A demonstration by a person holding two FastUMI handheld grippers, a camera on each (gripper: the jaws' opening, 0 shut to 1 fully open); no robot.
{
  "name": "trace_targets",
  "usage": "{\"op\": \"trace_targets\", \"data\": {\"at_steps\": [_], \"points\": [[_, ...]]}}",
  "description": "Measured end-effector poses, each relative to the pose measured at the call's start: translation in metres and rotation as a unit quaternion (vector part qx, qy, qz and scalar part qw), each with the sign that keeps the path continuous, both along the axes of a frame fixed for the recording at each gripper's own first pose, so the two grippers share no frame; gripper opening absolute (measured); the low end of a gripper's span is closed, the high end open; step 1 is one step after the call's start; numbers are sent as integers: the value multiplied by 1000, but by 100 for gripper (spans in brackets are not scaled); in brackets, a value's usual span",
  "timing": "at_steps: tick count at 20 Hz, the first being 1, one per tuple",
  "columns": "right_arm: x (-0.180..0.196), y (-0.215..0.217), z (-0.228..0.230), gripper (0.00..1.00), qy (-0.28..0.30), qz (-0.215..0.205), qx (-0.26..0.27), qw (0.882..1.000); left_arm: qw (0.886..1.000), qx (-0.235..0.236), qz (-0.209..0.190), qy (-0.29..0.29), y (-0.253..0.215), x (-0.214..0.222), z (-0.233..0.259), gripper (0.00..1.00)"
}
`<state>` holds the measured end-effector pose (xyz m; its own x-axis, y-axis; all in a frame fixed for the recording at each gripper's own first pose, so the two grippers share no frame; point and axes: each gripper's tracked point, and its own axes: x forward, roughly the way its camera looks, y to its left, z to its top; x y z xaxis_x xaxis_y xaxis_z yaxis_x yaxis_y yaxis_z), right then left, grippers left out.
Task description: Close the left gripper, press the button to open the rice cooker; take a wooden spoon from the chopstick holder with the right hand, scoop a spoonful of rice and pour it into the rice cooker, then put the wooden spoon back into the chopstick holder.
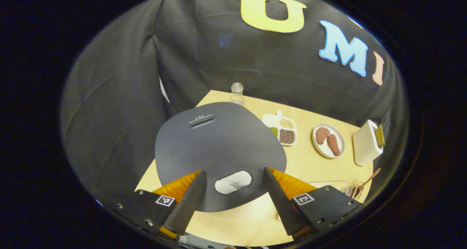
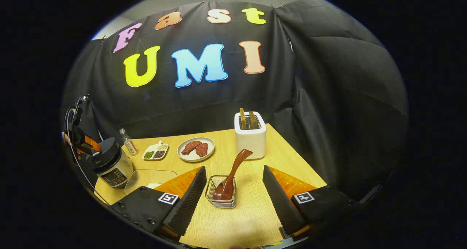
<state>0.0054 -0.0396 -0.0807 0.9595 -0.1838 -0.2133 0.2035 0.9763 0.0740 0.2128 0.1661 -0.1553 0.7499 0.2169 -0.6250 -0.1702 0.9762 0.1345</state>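
Tabletop (image 2: pixel 251 190) below: left tongs (image 1: pixel 233 198) and right tongs (image 2: pixel 233 194) both gape wide, empty.

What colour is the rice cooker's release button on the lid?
White with grey smudging, an oval button on the dark grey lid; clearest in the left gripper view.
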Motion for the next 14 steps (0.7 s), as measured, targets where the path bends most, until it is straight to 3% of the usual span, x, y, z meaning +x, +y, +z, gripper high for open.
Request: {"op": "trace_targets", "data": {"at_steps": [14], "points": [[3,-12,-20,98,20,10,7,1000,1000,10,9,-8,0,0,-7,100]]}}
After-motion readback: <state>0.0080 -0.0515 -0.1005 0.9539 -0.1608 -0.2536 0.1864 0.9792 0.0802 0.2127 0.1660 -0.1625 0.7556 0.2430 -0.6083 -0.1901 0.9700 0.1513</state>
